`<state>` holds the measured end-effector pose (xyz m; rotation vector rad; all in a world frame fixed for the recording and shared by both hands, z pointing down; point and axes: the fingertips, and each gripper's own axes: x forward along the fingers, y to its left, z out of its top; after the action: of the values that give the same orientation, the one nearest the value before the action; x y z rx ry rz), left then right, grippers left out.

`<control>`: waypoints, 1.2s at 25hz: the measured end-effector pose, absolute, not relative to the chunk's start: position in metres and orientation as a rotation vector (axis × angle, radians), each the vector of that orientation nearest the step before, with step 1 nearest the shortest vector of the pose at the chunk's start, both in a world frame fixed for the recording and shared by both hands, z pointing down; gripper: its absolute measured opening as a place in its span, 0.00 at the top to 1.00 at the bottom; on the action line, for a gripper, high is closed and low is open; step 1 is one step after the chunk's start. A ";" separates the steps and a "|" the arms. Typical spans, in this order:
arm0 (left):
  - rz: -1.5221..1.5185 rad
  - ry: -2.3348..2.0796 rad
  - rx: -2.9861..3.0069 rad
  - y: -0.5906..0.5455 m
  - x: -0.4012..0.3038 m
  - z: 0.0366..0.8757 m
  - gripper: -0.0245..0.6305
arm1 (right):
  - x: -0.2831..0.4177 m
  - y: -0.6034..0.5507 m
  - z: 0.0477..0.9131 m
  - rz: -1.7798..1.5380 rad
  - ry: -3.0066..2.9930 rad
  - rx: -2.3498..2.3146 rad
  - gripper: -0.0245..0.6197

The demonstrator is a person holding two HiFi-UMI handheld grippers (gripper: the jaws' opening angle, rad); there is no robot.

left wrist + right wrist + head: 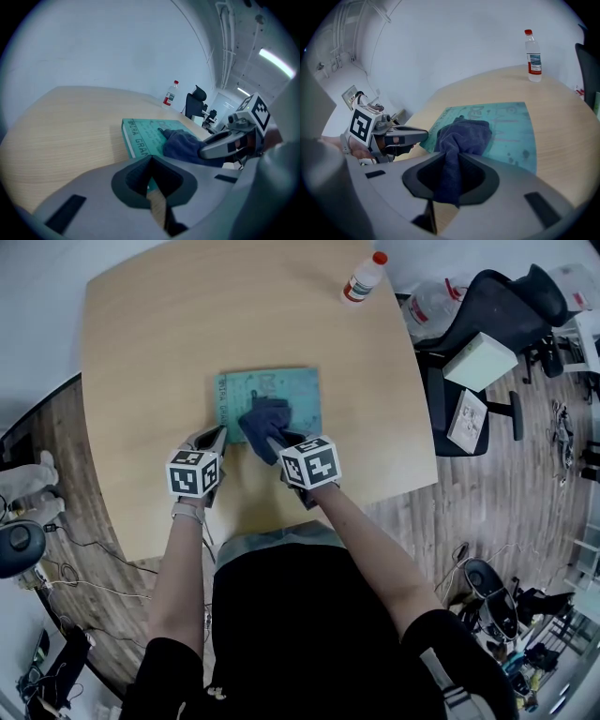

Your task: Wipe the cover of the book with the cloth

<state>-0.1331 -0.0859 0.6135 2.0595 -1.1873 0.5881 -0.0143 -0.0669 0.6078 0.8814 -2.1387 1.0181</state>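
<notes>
A teal book (281, 390) lies flat in the middle of the round wooden table (159, 343). A dark blue cloth (263, 421) rests bunched on the near half of its cover. My right gripper (278, 446) is shut on the cloth's near end; in the right gripper view the cloth (465, 133) runs from between the jaws onto the book (513, 129). My left gripper (215, 437) is shut with nothing in it, its tips at the book's near left corner. From the left gripper view I see the book's spine (136, 140), the cloth (183, 145) and my left gripper (151, 163).
A clear plastic bottle (363, 278) with a red cap stands at the table's far right edge. A black office chair (487, 320) with white boxes on it stands right of the table. Cables and gear lie on the floor to the left.
</notes>
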 end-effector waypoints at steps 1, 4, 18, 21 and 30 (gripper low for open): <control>0.594 -1.196 2.069 -0.086 -0.132 0.613 0.93 | -0.014 -0.067 0.608 1.018 -2.132 0.884 0.82; 0.605 -1.204 2.077 -0.086 -0.131 0.614 0.93 | -0.014 -0.068 0.608 1.020 -2.116 0.887 0.82; 0.629 -1.168 2.088 -0.085 -0.128 0.614 0.93 | -0.054 -0.075 0.608 1.081 -2.119 0.810 0.82; 0.644 -1.159 2.095 -0.084 -0.127 0.613 0.93 | -0.058 -0.084 0.608 1.120 -2.117 0.810 0.82; 0.639 -1.120 2.104 -0.084 -0.128 0.615 0.93 | -0.066 -0.129 0.612 1.122 -2.091 0.859 0.82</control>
<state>-0.1279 -0.0841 0.6146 2.1037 -1.1202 0.6390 -0.0662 -0.1286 0.6124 0.8588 -2.0908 1.1216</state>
